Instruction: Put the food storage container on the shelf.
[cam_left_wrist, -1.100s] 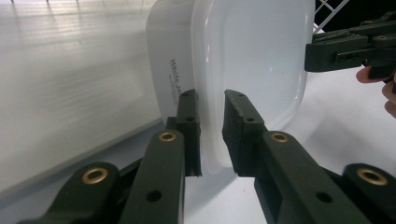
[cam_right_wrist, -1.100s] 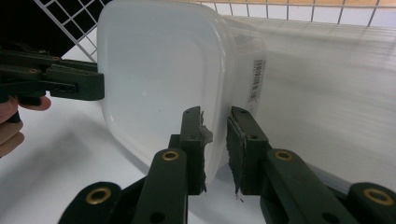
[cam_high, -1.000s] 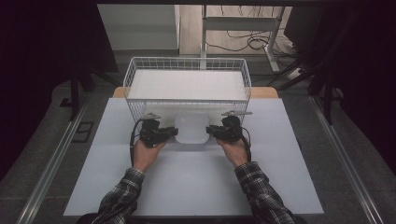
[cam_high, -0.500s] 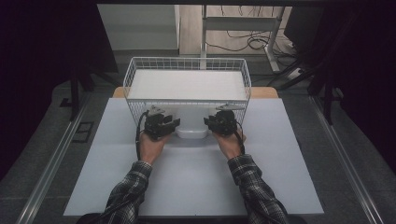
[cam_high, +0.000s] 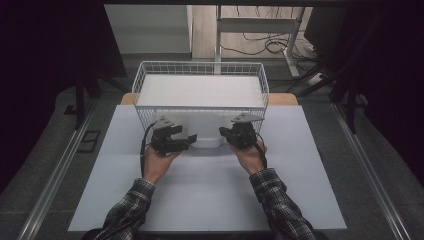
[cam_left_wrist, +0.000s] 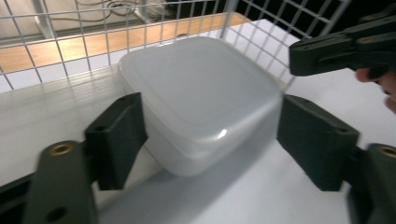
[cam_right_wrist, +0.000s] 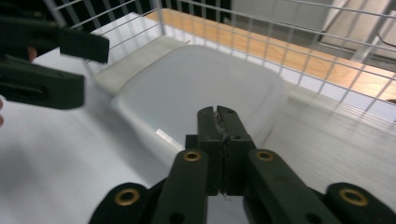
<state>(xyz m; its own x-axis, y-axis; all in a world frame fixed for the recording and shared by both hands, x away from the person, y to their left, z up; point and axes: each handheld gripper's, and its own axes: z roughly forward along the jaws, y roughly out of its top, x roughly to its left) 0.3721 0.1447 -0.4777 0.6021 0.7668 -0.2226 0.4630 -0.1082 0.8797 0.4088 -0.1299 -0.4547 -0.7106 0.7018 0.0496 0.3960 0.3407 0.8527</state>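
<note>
At centre frame, a white lidded container (cam_high: 207, 134) sat on the counter (cam_high: 210, 200) against a wire basket (cam_high: 200, 85). The left hand-held gripper (cam_high: 186, 141) gaped wide around it; the right hand-held gripper (cam_high: 226, 134) was closed, empty. A one-sided squeeze might skid it away.

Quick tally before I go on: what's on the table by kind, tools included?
White wire basket: 1
Translucent plastic container: 1
Handheld tools: 2 (left tool, right tool)
Total: 4
</note>
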